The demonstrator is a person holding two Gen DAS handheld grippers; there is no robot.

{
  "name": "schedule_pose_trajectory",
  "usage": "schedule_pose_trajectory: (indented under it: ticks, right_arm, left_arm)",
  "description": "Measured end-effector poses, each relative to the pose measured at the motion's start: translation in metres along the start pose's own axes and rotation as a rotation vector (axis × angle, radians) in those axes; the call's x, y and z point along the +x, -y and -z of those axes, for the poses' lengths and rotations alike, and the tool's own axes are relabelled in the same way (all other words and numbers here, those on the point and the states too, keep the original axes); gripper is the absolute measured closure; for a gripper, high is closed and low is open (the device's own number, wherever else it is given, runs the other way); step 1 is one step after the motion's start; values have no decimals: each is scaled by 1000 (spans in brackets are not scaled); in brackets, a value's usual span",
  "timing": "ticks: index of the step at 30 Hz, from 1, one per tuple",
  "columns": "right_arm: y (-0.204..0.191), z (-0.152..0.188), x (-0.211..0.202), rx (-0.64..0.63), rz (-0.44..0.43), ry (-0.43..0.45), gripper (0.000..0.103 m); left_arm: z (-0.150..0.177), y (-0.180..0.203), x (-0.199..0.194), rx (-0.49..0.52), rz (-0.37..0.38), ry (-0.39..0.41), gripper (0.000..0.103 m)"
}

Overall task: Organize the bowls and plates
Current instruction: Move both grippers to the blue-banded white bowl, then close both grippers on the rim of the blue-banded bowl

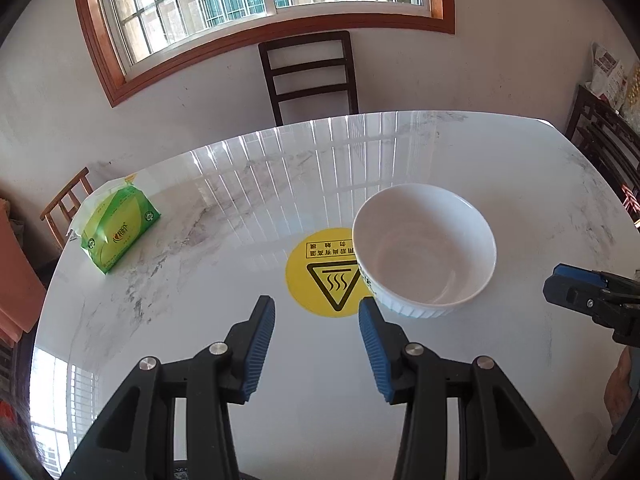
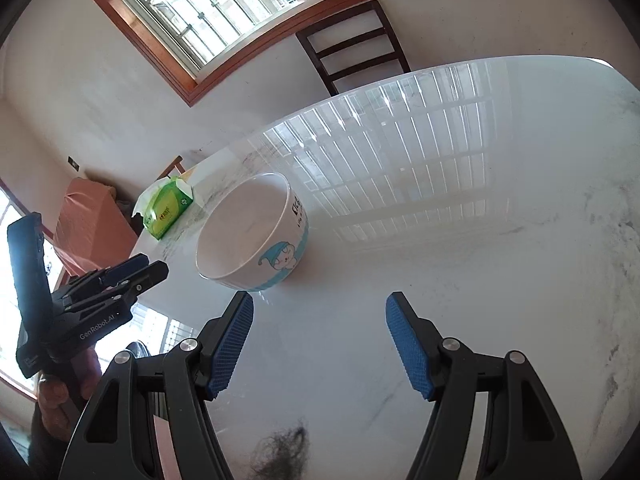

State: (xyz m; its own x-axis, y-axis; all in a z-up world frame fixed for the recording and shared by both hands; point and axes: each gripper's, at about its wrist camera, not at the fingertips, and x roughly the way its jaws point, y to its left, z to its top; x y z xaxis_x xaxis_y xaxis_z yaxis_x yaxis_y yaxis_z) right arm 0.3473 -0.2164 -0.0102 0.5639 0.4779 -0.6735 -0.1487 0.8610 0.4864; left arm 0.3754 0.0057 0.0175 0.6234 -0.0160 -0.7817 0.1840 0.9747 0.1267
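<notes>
A white bowl (image 1: pixel 424 250) stands upright and empty on the white marble table (image 1: pixel 240 220), partly over a round yellow heat-warning sticker (image 1: pixel 320 276). In the right wrist view the bowl (image 2: pixel 252 236) shows a blue cartoon print on its side. My left gripper (image 1: pixel 317 312) is open and empty, just near and left of the bowl; its right fingertip is close to the bowl's base. My right gripper (image 2: pixel 319 312) is open and empty, just near and right of the bowl. No plates are in view.
A green tissue pack (image 1: pixel 120 232) lies at the table's far left, also in the right wrist view (image 2: pixel 168 210). A dark wooden chair (image 1: pixel 308 76) stands behind the table under the window. A dark smudge (image 2: pixel 284 452) lies on the table near the right gripper.
</notes>
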Motion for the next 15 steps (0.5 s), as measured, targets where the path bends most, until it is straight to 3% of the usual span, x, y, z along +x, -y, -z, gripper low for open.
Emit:
schedule_pose_trajectory:
  ticks: [15]
  right_arm:
    - [-26, -36, 25, -35, 21, -23, 37]
  left_arm:
    - [-23, -6, 33, -95, 155, -92, 58]
